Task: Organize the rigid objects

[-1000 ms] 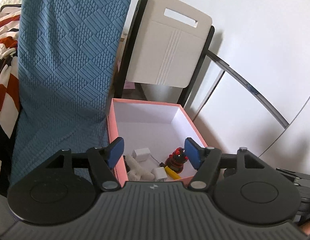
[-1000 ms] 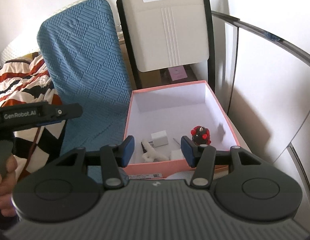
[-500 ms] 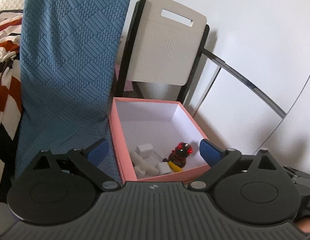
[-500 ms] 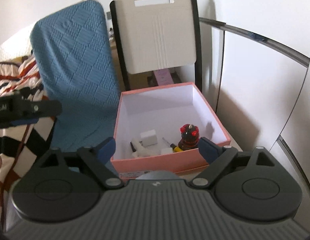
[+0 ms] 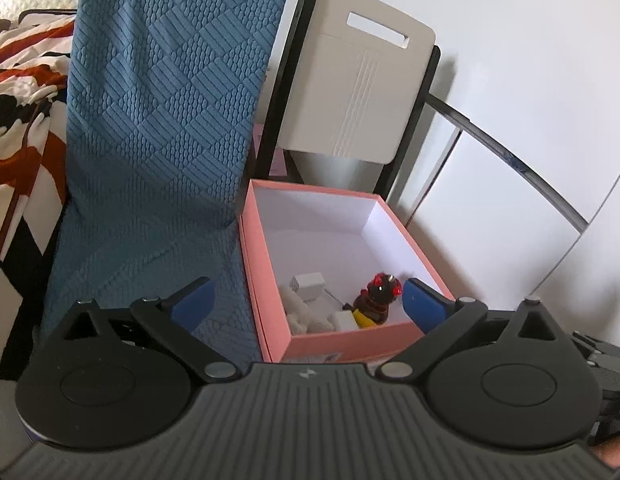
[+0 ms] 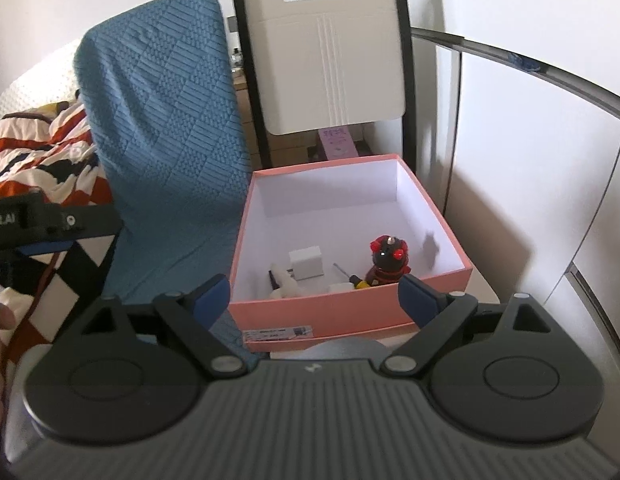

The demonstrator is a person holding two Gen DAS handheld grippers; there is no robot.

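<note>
Against the left side, one striped blanket (image 6: 38, 160) lies behind one blue quilted cushion (image 5: 158, 128). Beside it, one pink box (image 6: 349, 312) holds one white cube (image 6: 306, 263), one red-eyed figurine (image 6: 387, 262) and other small white pieces. One white chair (image 6: 325, 64) stands behind. Left gripper (image 5: 306, 304) and right gripper (image 6: 315, 294) both spread wide, empty, before the box.

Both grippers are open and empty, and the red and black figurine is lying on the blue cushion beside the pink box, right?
Not quite. The red and black figurine stands inside the pink box, near its front wall, not on the blue cushion; the right wrist view shows it. Both grippers, left and right, are open and empty.
</note>
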